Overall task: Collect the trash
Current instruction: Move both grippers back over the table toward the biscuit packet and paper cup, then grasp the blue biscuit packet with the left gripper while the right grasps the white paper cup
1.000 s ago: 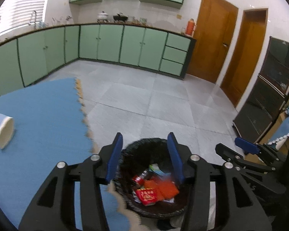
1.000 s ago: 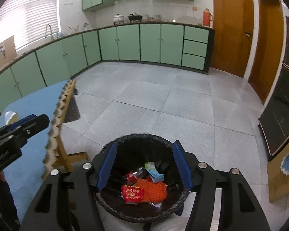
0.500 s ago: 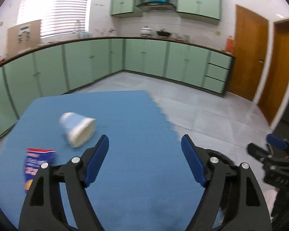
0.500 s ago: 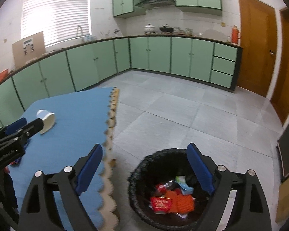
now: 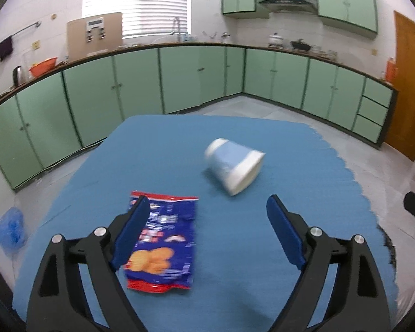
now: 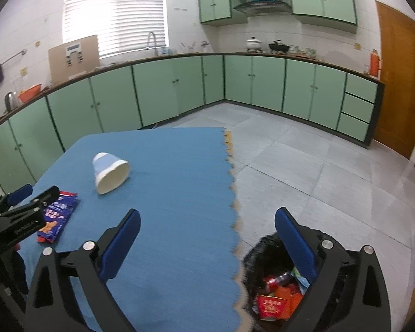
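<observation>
Two claws (image 5: 207,215) (image 6: 207,227) released, just widened, empty; paper cup (image 5: 233,169) on side, mouth toward camera-right.

green cabinets (image 6: 157,91), window blinds (image 6: 114,11), wooden door (image 6: 398,83), orange basin (image 5: 43,65).

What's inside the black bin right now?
The bin holds red and orange wrappers, a crushed can and a light blue packet. Its near side is hidden by the right gripper, whose jaws stand open and empty.

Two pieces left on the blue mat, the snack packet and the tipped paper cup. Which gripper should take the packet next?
Left, probably. The left gripper is open with the blue-and-red snack packet right beneath its finger, while the right gripper straddles the mat edge by the black bin, farther away.
</observation>
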Tool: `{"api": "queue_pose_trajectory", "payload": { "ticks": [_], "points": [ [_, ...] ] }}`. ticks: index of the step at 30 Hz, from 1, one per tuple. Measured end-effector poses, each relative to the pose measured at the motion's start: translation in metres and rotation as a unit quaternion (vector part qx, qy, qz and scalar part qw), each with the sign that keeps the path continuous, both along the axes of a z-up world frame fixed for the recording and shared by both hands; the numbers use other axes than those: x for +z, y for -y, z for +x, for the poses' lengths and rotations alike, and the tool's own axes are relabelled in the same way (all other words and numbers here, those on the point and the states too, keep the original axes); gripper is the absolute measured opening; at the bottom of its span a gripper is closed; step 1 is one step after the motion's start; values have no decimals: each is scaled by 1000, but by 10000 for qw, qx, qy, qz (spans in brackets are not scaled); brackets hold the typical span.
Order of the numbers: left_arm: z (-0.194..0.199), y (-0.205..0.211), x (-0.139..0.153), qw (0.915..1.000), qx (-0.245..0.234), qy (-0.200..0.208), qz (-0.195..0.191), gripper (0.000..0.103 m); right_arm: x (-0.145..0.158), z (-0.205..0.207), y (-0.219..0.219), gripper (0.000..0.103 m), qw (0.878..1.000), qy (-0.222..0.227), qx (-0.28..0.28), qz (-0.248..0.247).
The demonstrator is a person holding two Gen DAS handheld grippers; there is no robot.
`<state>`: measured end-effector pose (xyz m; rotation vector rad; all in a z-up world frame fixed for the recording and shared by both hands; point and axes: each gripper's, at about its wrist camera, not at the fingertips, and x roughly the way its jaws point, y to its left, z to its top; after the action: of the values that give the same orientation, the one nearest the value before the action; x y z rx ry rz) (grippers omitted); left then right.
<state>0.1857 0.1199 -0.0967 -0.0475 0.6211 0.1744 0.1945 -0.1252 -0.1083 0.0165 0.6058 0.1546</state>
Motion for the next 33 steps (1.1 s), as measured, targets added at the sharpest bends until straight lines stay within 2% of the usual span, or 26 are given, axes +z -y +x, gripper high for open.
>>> {"api": "queue_pose_trajectory", "payload": {
  "ticks": [6,19,21,23,27,29,31,33],
  "points": [
    [5,-28,-17,9991,180,-351,-149,85,-3,1,-30,96,9996,47,277,-77],
    [18,-50,-56,9937,318,-961,-490,84,-15,9,-61,96,9986,-103,489,-188],
    [20,-55,-59,9924,333,-1046,-554,78,-17,10,-63,96,9985,-138,502,-191],
    [22,-57,-61,9911,321,-1132,-621,64,-19,11,-66,96,9983,-167,524,-196],
    [22,-56,-61,9916,206,-1108,-641,45,-24,12,-73,96,9979,-219,568,-207],
    [22,-54,-60,9916,21,-1086,-699,22,-26,13,-74,96,9978,-242,586,-208],
    [21,-49,-60,9916,-79,-1089,-698,11,-28,13,-76,96,9976,-256,604,-214],
    [20,-47,-59,9919,-128,-1049,-708,6,-28,14,-76,96,9975,-278,614,-217]
  ]
}}
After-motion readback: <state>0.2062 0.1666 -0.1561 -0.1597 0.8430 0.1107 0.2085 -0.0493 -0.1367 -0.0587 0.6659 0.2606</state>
